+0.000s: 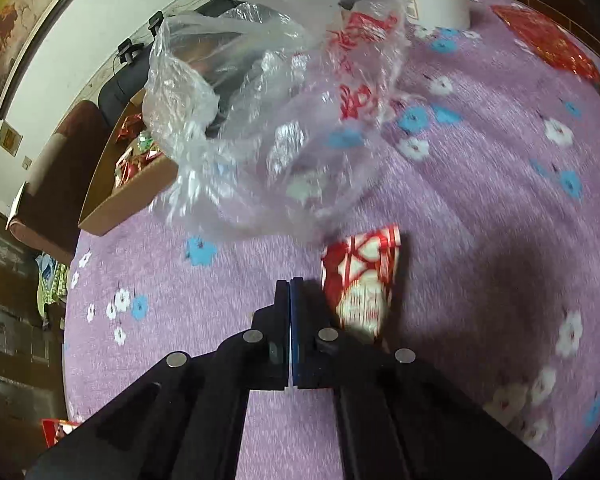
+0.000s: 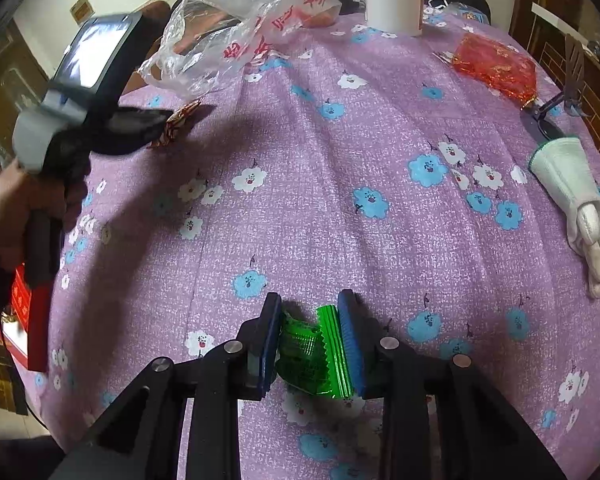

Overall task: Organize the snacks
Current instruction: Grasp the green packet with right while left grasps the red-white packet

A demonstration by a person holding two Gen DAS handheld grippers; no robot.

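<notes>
Pinching a green wrapper between its pads, the right gripper hovered over the cloth; the left gripper, pressed together, had a red snack just right.

Tablecloth purple, printed with blue and white flowers. Snack wrapper shiny green, ribbed foil. Second snack wrapper red and white, criss-cross pattern. Plastic bag clear with red characters. Jar plain white. Foil packet red, glittery. Glove white, green cuff edge. Cardboard box brown. Right gripper black, blue pads.
</notes>
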